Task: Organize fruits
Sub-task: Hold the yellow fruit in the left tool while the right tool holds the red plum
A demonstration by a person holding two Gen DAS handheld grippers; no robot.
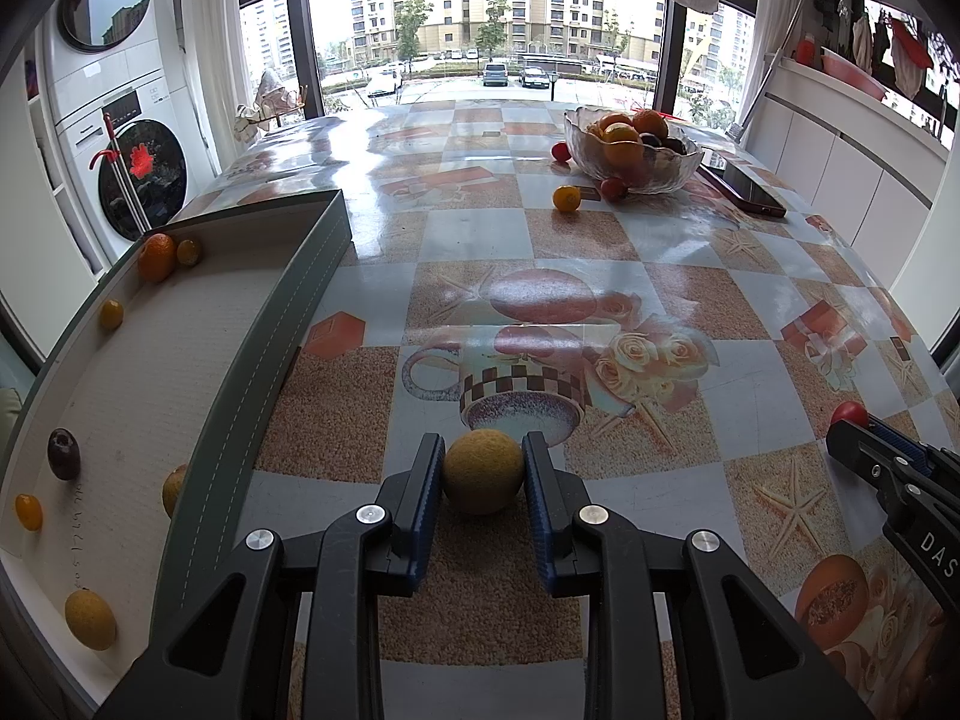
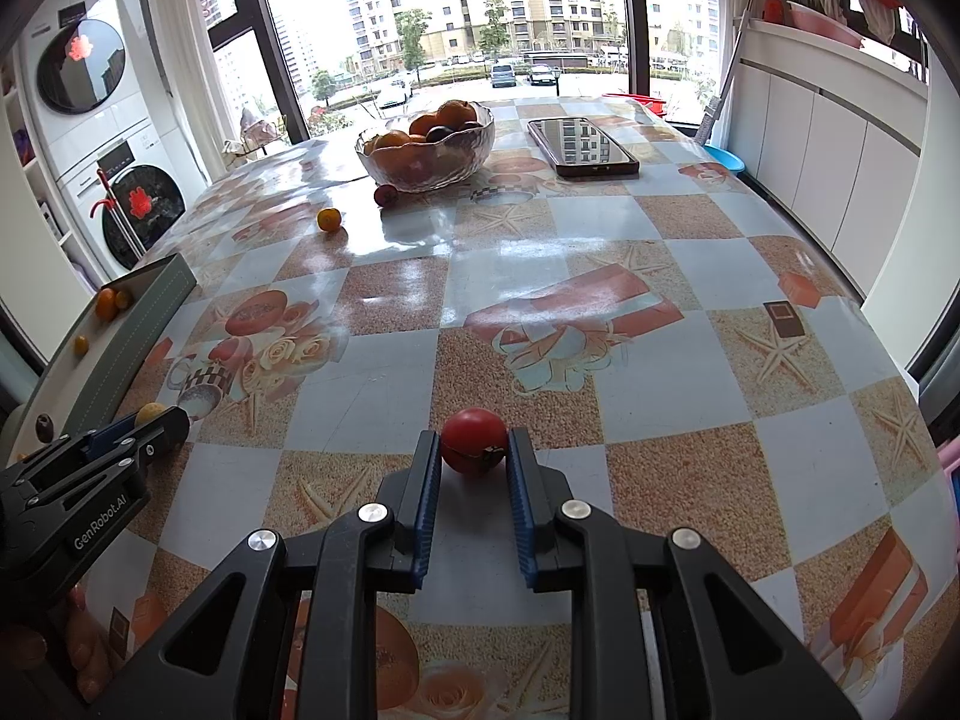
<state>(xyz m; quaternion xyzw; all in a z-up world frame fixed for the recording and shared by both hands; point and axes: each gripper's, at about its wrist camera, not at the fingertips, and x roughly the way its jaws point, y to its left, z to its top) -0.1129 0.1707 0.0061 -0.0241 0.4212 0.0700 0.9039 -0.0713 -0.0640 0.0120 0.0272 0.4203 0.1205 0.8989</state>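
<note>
The yellow-green round fruit [image 1: 483,471] sits between the two pads of my left claw [image 1: 483,468], right at the tips, and both blue pads touch its sides. So the left claw is clenched on it, while the fruit rests on the surface [image 1: 540,276] or is just at it; I cannot tell if it is lifted. It is a dull, a bit fuzzy ball with no long axis, so the angle of the grip does not matter much.

What matters for the next move is the grey tray [image 1: 282,324]: it lies directly to the left of this fruit, and its stitched wall stands between them. I judge the fruit must go up and over that wall, not be pushed sideways. Inside the tray I see already an orange [image 1: 157,257], a dark plum [image 1: 63,453] and some small yellow fruits along the rim.

My right claw [image 2: 474,450] is clenched on a red tomato [image 2: 474,440], smooth and shiny, with a dark stem mark turned toward me. It is far to the right of the tray, so the left hand is clearly the nearer one.

Farther away stands the glass bowl [image 2: 432,162] with oranges, a small orange fruit [image 2: 329,219] near it, and a phone [image 2: 581,147] beside it.
</note>
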